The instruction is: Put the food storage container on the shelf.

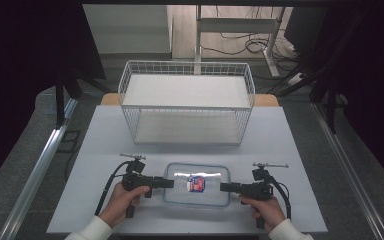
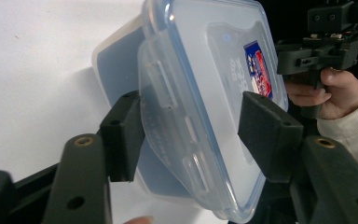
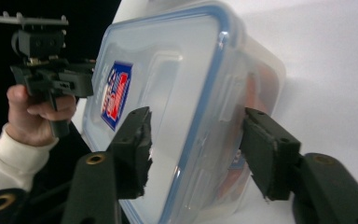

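A lidded plastic container (image 1: 196,184) sits on the table (image 1: 105,145) near its front edge, midway across. The left gripper (image 1: 169,183) meets the container's left end, the right gripper (image 1: 225,187) its right end, each with one jaw above the lid and one beside the wall. Behind the container, well apart, stands a two-tier wire rack (image 1: 187,102) at the table's far edge.

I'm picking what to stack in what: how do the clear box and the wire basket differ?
The box is clear plastic with solid walls; the basket is white open wire mesh. The box is lidded, the basket open-topped. The box is smaller, lower and lies nearer the person, between both grippers. Both are rectangular and rest on the table.
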### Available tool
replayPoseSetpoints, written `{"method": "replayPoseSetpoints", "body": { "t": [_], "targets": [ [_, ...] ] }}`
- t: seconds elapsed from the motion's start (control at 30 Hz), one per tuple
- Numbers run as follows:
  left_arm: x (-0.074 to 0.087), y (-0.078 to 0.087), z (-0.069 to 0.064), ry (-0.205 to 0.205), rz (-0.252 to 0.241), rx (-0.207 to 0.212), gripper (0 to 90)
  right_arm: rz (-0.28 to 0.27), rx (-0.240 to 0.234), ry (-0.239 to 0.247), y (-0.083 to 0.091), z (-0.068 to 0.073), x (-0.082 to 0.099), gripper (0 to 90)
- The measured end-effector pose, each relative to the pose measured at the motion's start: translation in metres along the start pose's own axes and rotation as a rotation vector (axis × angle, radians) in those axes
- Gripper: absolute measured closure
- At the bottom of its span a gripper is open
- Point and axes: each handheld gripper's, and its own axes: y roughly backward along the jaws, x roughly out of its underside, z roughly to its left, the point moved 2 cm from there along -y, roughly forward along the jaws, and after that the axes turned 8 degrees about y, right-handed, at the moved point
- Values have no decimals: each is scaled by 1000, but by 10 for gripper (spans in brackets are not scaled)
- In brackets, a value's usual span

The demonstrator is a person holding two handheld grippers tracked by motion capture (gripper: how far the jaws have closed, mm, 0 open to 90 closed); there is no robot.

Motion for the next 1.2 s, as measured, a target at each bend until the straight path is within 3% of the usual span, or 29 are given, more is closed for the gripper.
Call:
{"method": "replayPoseSetpoints", "body": {
  "t": [0.67, 1.2],
  "targets": [
    [6, 8, -14, -26, -29, -19, 501, -32, 19, -17, 9, 9, 1, 503],
    [-6, 14, -19, -57, -61, -20, 514, -55, 15, 0, 10, 10, -12, 505]
  ]
}}
